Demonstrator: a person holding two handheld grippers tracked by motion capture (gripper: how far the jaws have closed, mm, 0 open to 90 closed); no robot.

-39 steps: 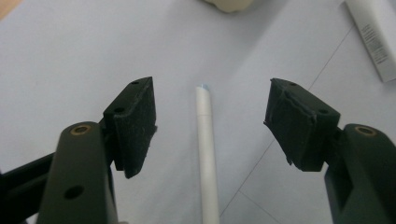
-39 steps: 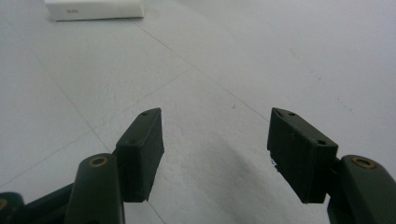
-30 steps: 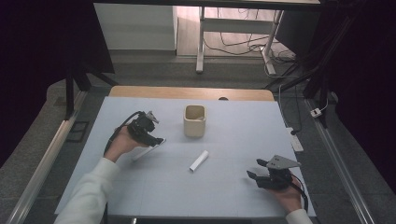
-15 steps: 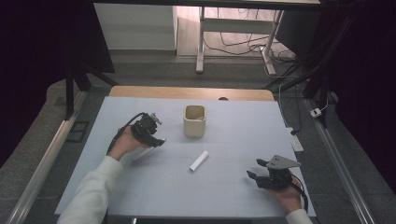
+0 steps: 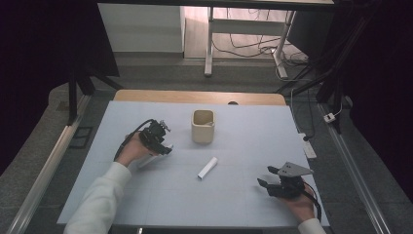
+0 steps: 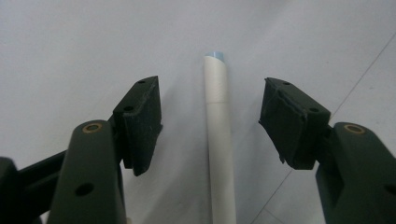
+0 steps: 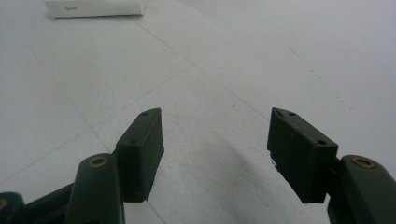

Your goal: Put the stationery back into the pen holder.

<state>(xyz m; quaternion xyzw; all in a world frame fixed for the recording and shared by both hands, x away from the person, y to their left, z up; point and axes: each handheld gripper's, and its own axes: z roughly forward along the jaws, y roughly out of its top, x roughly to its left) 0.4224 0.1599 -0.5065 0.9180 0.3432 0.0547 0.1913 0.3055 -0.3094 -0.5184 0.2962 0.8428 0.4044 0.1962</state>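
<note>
The left gripper (image 6: 212, 123) has its jaws apart, one on each side of a thin white tube (image 6: 219, 140) lying on the table (image 5: 243, 204). The jaws have just been closing but do not touch it yet. If they squeeze crooked, the round tube could roll away. The right gripper (image 7: 215, 156) rests with jaws apart, holding nothing.

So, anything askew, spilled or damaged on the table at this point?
Nothing stands out. The cup stands upright, one white tube lies mid-table, another white tube lies untouched between the left gripper's closing jaws.
</note>
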